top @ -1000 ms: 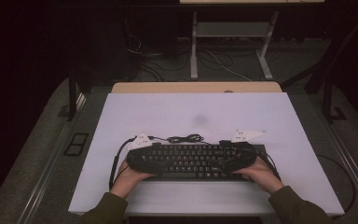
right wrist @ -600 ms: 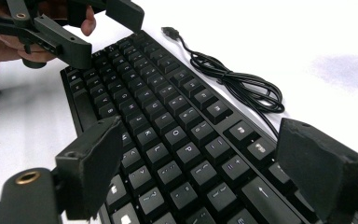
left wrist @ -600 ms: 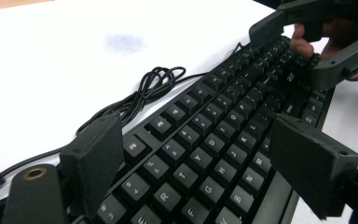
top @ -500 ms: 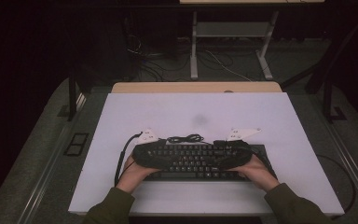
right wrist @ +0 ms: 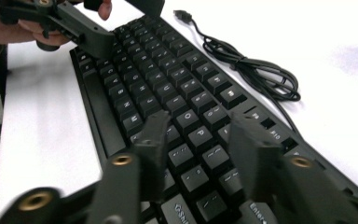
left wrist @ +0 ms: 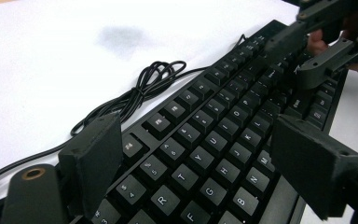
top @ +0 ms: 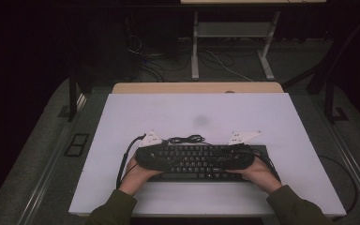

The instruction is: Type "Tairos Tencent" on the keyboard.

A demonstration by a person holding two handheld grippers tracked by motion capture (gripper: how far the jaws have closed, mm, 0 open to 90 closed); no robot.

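Observation:
A black keyboard [top: 197, 161] lies flat near the front of the white table [top: 197, 112], with its black cable [top: 187, 139] bunched just behind it. My left gripper [top: 166, 157] hovers over the keyboard's left end. Its jaws stand wide apart above the keys [left wrist: 223, 116], and the pads touch nothing. My right gripper [top: 225, 160] is over the right end. Its jaws [right wrist: 200, 121] have just been closing and now stand narrower, a few keys' width apart, with only keys [right wrist: 168, 70] below them. Each gripper view shows the other gripper, the left gripper [right wrist: 121, 21] and the right gripper [left wrist: 317, 51], at the keyboard's far end.
The coiled cable [left wrist: 154, 79] ends in a loose USB plug [right wrist: 182, 14] on the bare white tabletop. A faint grey smudge [top: 200, 119] marks the table's middle. Beyond the table stand desk legs [top: 194, 47] and floor cables [top: 225, 61].
Both grippers have edged slightly inward over the keyboard's ends. The keyboard and its cable lie where they were.

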